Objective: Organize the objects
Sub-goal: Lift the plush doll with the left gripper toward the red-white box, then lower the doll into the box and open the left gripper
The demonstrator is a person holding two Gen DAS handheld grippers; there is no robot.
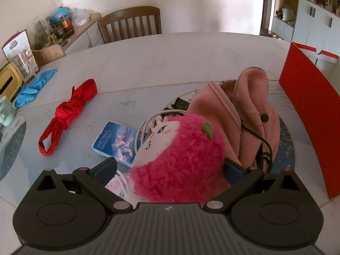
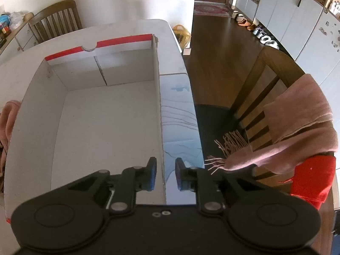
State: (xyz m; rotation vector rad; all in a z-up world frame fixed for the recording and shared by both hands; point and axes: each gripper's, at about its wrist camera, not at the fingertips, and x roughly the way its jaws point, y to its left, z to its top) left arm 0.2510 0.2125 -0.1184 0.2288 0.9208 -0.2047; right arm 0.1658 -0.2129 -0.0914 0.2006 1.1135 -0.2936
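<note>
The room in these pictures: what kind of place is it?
Most likely a home dining room: a wooden chair stands at a large table, shoes lie on the wood floor, and white cupboards line the wall.

The box (image 2: 102,110) lies open-topped with a bare floor, so a gripper can drop in from above; its right wall (image 2: 158,97) rises between the right gripper's (image 2: 165,177) fingers. At 3 o'clock of the box a narrow strip of table (image 2: 180,114) stays free, then a chair (image 2: 261,97) draped with a scarf (image 2: 297,127) blocks. In the left view, the box's red side (image 1: 308,110) walls off 3 o'clock, a pink garment (image 1: 244,110) crowds 1 o'clock, and open tabletop spreads toward 11 o'clock past the red strap (image 1: 68,114).
</note>
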